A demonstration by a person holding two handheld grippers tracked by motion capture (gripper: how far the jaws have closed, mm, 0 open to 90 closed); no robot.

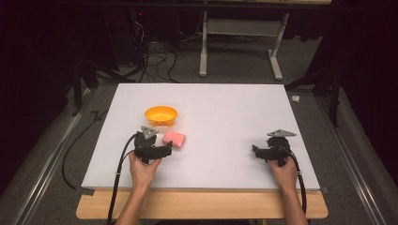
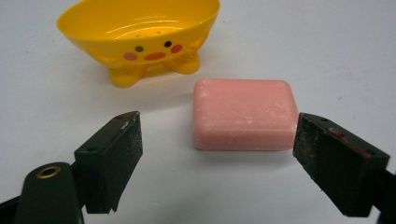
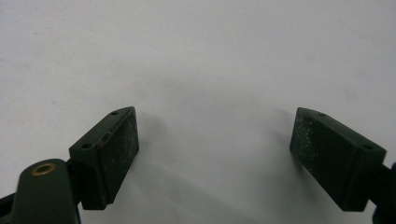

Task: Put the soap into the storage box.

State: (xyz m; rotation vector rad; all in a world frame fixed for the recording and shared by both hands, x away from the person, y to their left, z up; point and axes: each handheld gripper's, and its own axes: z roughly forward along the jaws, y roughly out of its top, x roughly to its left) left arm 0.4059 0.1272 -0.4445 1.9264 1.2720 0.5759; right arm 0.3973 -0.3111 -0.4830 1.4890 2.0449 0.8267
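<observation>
A pink bar of soap (image 1: 174, 138) (image 2: 244, 115) lies flat on the white table (image 1: 220, 122), just in front of a yellow duck-faced soap dish (image 1: 161, 115) (image 2: 142, 35). My left gripper (image 1: 159, 151) (image 2: 217, 161) is open right before the soap; its right jaw stands by the bar's right end, its left jaw well clear to the left. Over at the table's right side, my right gripper (image 1: 259, 152) (image 3: 215, 156) is open above bare table with nothing between its jaws.
The table's front edge (image 1: 202, 189) lies close behind both hands. Cables (image 1: 117, 178) trail from each gripper toward the person. A white frame stand (image 1: 239, 28) and wires sit on the floor beyond the far edge.
</observation>
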